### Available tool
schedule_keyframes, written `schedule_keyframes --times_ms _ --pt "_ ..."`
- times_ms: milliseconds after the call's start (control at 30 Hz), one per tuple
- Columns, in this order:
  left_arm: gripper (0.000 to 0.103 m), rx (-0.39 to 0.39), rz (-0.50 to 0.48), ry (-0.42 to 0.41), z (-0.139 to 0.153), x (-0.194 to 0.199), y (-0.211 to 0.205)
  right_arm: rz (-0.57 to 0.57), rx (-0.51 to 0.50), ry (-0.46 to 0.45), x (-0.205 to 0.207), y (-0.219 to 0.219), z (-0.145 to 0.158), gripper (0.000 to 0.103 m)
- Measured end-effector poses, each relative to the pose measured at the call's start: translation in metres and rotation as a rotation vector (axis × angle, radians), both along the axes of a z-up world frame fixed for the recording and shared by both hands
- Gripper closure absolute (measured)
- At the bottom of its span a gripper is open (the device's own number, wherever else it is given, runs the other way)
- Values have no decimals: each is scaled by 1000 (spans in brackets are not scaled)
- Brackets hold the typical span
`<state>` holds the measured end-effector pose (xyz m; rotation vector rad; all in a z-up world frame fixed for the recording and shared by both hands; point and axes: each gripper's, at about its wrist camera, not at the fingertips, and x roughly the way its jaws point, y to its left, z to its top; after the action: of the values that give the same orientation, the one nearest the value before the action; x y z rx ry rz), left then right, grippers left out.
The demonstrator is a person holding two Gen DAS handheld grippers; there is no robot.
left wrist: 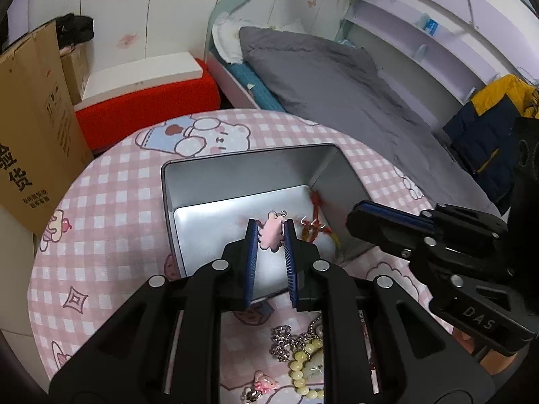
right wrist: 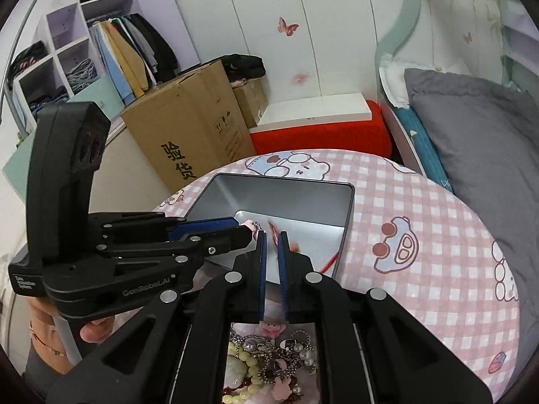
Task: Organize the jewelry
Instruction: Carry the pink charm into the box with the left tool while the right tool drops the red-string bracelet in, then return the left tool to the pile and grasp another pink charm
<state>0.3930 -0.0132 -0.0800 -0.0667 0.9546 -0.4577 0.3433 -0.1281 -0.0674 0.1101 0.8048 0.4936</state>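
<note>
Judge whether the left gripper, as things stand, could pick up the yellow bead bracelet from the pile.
Probably not yet: the left gripper is shut on a pink charm over the metal tin; the yellow bead bracelet lies behind its fingertips.

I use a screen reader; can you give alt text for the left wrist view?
The left gripper pinches a pink charm over an open metal tin on a pink checked tablecloth. More jewelry lies below.

Right gripper (right wrist: 273,235) over open silver rectangular metal tin (right wrist: 286,195), jaws nearly closed, thin red cord (right wrist: 328,262) blurred near tips; left gripper (right wrist: 247,227) alongside, holding small pink charm (right wrist: 251,224); tangled heap of beads, chains, pearls (right wrist: 269,353) on pink checked surface (right wrist: 421,252) below.
</note>
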Motion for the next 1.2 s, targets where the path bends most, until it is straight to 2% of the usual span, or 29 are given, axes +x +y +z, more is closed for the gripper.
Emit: schedule_keyframes --times_ms 133,233,300,333,367,600,733,867,1200 --pt "87 18 1 -1 -2 0 -3 -2 6 -3 -4 -3 1 95" --pt "84 18 -1 10 -1 -1 -3 -19 27 -25 -8 -9 6 86" --pt "72 27 -5 4 1 -5 -4 -26 35 -41 -15 -15 12 83" --pt "56 28 -5 -3 2 -6 -5 -30 35 -49 -17 -16 13 82" --pt "51 21 -6 -17 5 -10 -4 -34 38 -55 -21 -19 15 82" --pt "51 18 -14 -115 33 -48 7 -45 27 -93 -49 -28 24 77" --pt "51 36 0 -171 36 -79 20 -64 -34 -120 -73 -26 21 73" --pt "51 70 14 -187 24 -101 30 -59 -92 -115 -86 -22 9 72" --pt "51 136 -8 -107 -28 -118 32 -40 -155 -71 -106 -14 -22 70"
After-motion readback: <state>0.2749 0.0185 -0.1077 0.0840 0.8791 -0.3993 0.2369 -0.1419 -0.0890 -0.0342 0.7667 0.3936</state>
